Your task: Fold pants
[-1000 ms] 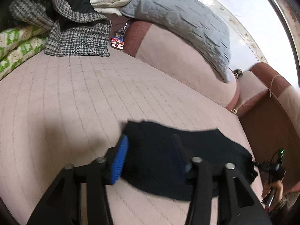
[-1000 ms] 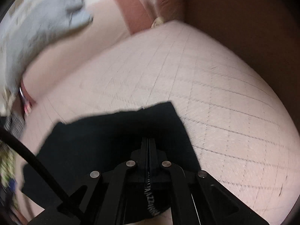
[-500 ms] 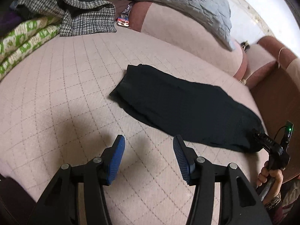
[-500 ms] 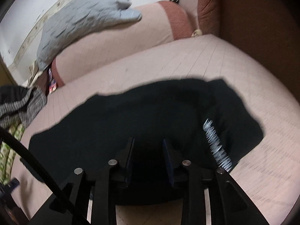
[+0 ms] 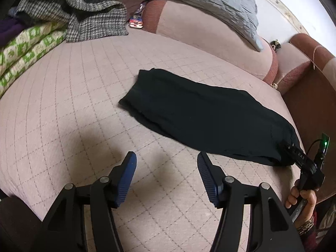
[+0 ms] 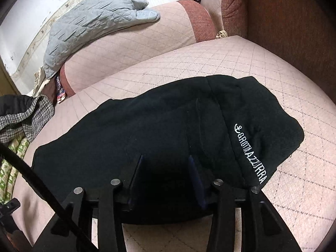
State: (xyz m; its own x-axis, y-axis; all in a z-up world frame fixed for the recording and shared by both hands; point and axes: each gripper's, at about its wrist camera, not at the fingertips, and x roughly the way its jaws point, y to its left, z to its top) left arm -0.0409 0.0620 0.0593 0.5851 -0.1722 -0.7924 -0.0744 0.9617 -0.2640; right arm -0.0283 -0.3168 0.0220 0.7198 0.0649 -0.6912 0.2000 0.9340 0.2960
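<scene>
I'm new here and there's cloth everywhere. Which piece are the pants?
On the pink quilted sofa seat, the pants lie flat in a long strip. They alone are plain black, with white lettering near one end; the checked cloth and grey pillow sit farther back.

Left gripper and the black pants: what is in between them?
Only bare pink quilted cover lies between the left gripper and the pants, in the left wrist view.

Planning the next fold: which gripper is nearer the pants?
Right. The right gripper is open directly over the pants; the left gripper is open above bare cushion beside them.
</scene>
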